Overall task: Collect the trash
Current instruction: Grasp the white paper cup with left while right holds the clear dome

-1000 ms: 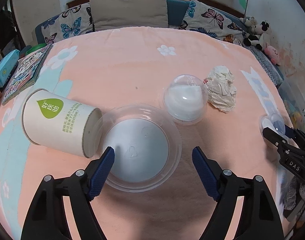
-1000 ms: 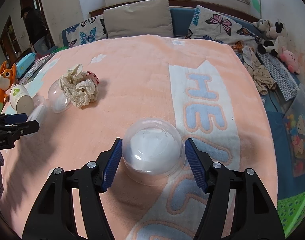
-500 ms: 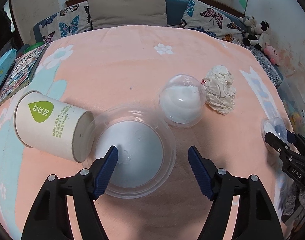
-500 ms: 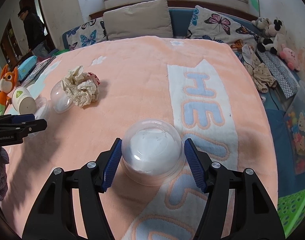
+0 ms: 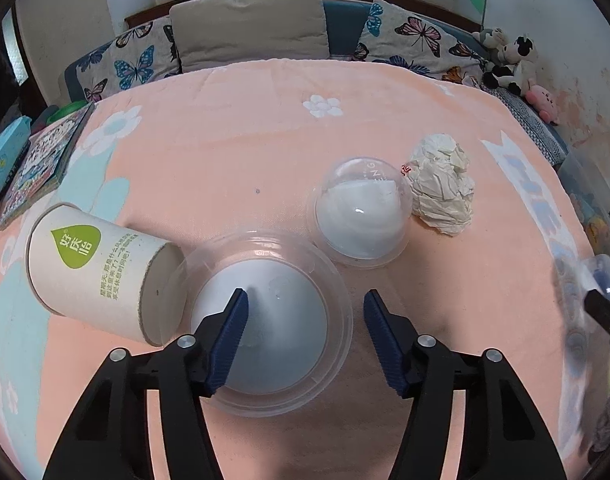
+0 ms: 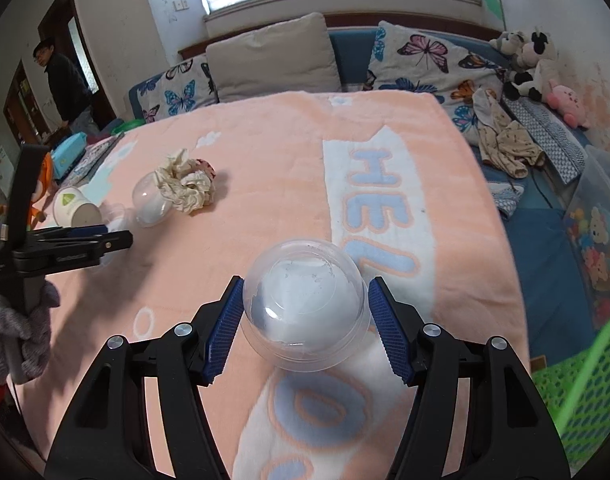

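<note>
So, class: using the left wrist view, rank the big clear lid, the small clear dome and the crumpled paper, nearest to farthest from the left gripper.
1. Big clear lid, partly between the left gripper jaws.
2. Small clear dome, ahead, slightly right.
3. Crumpled paper, right of the dome, farthest.

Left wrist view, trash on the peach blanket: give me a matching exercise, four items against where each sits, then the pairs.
Items:
1. White paper cup with green logo
2. Large clear plastic dome lid
3. Smaller clear plastic dome lid
4. Crumpled beige paper wad

Places:
A. Under the open left tool, its left finger over it
B. Lying on its side, farthest left
C. Farthest right of the four, beside a dome
D. Between the wad and the big dome

Pairs: 1-B, 2-A, 3-D, 4-C
</note>
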A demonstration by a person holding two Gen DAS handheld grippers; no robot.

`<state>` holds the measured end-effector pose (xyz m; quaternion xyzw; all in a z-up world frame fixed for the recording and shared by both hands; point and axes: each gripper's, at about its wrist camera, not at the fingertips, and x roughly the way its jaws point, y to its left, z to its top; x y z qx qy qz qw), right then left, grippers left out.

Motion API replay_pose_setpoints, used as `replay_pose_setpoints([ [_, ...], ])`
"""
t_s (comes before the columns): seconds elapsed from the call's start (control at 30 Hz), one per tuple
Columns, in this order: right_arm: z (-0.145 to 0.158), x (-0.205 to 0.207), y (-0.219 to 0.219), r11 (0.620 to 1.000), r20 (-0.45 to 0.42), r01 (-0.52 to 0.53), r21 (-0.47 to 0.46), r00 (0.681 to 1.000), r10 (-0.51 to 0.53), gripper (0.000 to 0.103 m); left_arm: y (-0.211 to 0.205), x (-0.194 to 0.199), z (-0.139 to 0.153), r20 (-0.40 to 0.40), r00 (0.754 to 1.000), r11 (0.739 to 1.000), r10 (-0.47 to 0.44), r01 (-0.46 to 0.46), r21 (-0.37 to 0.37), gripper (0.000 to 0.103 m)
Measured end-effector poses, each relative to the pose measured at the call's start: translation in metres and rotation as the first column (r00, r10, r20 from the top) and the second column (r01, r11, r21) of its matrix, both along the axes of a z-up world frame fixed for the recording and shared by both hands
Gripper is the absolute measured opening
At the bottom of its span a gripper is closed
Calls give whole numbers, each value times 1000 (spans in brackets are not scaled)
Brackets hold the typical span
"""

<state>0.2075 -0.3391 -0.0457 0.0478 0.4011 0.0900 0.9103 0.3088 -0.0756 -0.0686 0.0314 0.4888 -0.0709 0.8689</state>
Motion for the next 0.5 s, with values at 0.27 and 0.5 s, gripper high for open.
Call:
replay_pose_setpoints([
  [0.27,2,-20,-13,999,9,28,34,1000,-29,64,0,-1,2,9,1000,1000,-13,13,10,47],
  [0.5,4,-26,-14,999,14,32,45,999,-32,64,-11,-9,5,13,999,998,-52,52,26,16],
])
